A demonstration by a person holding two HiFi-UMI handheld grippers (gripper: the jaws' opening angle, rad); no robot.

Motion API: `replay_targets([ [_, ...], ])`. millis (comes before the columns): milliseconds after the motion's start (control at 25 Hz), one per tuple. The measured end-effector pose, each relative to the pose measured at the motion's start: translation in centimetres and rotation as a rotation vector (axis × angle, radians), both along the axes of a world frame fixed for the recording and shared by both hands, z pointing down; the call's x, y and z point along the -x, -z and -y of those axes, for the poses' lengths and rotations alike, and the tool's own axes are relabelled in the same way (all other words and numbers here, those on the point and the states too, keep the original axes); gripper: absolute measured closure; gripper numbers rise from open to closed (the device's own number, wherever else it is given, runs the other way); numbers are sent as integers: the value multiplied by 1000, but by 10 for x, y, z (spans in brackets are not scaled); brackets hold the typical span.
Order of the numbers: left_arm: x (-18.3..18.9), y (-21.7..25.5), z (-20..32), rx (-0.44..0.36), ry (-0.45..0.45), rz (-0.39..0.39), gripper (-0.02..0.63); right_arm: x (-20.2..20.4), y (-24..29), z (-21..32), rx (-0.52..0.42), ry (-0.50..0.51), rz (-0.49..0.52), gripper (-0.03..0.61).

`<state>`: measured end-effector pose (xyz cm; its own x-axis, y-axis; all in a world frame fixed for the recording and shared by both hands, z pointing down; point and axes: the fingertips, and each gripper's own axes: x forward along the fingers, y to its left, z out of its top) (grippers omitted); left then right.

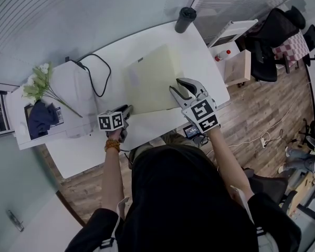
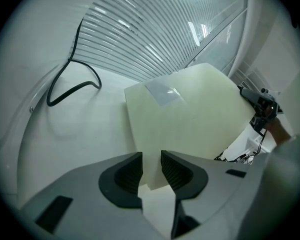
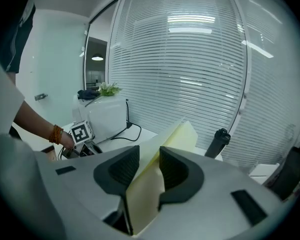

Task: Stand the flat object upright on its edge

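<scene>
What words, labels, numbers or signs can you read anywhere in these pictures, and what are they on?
No readable words or numbers anywhere.
Marker cubes: black-and-white square patterns only, no letters.
Patch on the pale board: no print visible.
Small screen below the table edge: too small to read.

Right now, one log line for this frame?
phase: tilt-up | board: tilted, not upright | right tool: shut on board's right edge | left tool: board corner between jaws, grip unclear
</scene>
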<state>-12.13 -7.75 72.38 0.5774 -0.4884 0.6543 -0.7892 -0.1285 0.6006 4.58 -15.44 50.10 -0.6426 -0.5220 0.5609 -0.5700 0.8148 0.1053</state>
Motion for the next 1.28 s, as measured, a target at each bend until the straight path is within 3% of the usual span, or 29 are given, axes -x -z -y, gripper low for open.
replay_targets([
  [1280,-26,-11,5,63,-17,-95,502,56,39,-9,-196,164,-142,465],
])
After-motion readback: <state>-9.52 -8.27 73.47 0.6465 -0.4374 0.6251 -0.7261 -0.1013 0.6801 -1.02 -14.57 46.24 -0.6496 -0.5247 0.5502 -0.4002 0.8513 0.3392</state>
